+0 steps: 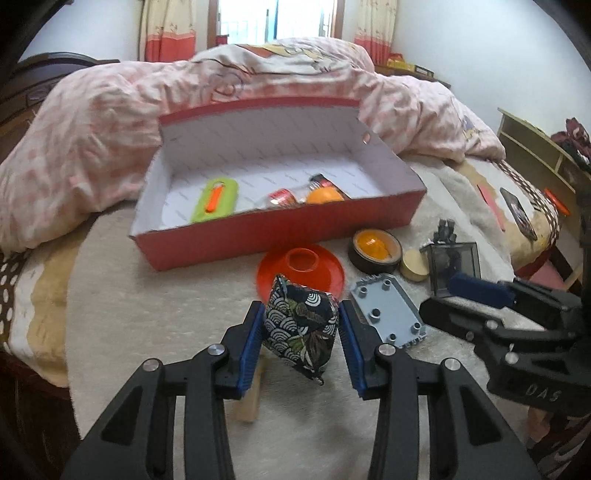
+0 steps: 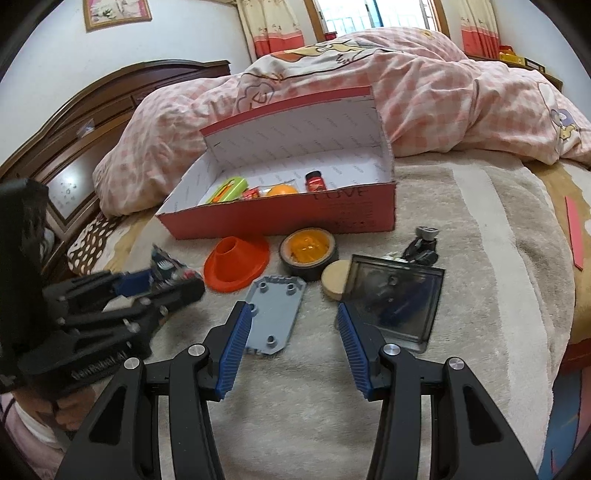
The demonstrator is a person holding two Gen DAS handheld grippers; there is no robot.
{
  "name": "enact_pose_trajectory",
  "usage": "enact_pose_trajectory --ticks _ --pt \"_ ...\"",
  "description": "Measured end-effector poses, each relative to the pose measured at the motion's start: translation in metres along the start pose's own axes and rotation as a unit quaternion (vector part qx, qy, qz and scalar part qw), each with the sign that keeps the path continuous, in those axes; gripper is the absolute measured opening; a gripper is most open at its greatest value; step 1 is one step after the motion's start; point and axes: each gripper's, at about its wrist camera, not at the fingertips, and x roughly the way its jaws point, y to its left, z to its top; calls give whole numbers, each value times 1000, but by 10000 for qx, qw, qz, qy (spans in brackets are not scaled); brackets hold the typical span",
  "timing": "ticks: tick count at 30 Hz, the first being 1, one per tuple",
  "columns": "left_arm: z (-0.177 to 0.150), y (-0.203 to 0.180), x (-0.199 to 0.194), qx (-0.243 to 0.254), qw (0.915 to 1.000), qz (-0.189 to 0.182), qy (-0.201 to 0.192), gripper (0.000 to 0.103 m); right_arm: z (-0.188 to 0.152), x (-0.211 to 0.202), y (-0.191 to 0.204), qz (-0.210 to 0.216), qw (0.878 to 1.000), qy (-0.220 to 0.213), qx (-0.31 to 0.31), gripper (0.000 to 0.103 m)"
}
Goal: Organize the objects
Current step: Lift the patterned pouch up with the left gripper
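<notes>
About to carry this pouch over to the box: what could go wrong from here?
The left gripper pinches the patterned pouch tilted, one corner hanging low; soft fabric may slip. The path to the red box crosses the orange cone, which the pouch could clip. The right gripper hovers open close by.

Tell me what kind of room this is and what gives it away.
Most likely a bedroom in a home. The work surface is a bed with a rumpled pink checked quilt bunched behind the red box, a carved wooden headboard stands at one end, and curtains frame a bright window.
</notes>
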Motion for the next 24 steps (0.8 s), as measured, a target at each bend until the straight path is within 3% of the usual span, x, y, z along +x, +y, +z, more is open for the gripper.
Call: enact_pose_trajectory --ticks 15,24 --pt "-32 77 -17 -929 9936 613 180 40 -3 30 77 579 9951 463 -652 50" --pt "-46 106 -22 -1264 9892 723 159 40 6 61 109 579 9926 793 -719 50"
